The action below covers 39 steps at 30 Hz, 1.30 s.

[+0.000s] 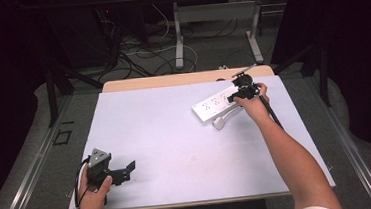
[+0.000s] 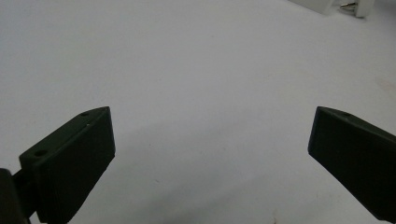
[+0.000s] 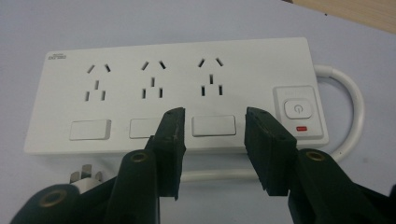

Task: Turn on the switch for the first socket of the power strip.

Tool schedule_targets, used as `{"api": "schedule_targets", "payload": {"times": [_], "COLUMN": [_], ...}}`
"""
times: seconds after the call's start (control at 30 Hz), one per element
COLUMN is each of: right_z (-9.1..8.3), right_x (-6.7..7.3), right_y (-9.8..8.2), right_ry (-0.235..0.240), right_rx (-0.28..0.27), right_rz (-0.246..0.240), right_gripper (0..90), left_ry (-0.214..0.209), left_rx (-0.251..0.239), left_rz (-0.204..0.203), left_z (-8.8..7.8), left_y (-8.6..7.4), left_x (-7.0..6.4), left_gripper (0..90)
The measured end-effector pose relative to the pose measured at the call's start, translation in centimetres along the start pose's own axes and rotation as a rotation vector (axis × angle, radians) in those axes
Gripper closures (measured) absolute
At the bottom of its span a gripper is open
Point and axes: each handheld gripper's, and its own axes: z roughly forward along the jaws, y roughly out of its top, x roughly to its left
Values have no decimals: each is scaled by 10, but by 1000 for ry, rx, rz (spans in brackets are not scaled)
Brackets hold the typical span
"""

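Observation:
A white power strip [image 1: 212, 105] lies flat on the white mat at the far right, with three socket groups and a power button [image 3: 296, 108] at its right end. Its white cable [image 3: 349, 103] loops round the near side to a plug [image 1: 218, 123] beside the strip. My right gripper [image 1: 234, 97] hovers at the strip's near edge, open. In the right gripper view its jaws [image 3: 214, 116] stand apart on either side of a small white cover plate [image 3: 214, 125], pressing on nothing. My left gripper [image 1: 127, 168] rests at the near left of the mat, open wide and empty [image 2: 210, 116].
The white mat [image 1: 176, 145] covers most of the wooden table, whose bare edge [image 1: 171, 79] shows at the far side. Beyond it are a desk's metal legs [image 1: 179, 45] and loose cables on the floor. Dark curtains flank both sides.

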Motion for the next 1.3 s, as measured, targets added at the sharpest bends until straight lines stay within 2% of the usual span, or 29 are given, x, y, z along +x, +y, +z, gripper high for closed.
{"api": "schedule_targets", "payload": {"times": [0.17, 0.23, 0.43, 0.47, 0.77, 1.03, 1.3], "right_z": [-11, -16, -32, -35, -61, -81, -97], "right_x": [3, 4, 7, 7, 25, 40, 48], "right_y": [0, 0, -2, -2, -9, -20, -34], "right_ry": [23, 43, 64, 69, 101, 82, 104], "right_rx": [-10, -17, -25, -28, -48, -90, -132], "right_rz": [-29, -16, -27, -38, -56, -104, -103], "right_gripper": [565, 550, 507, 506, 442, 402, 334], "left_ry": [0, 1, 6, 2, 4, 5, 7], "left_rx": [0, -1, -10, 1, 1, -3, 0], "left_rz": [0, -1, -2, 1, 1, 1, 8], "left_z": [0, 0, 1, 0, 0, -1, -1], "left_y": [0, 0, 0, 0, 0, 0, 0], "left_x": [0, 0, -1, 0, 0, -1, -1], "left_gripper": [4, 4, 4, 4, 5, 5, 5]}}
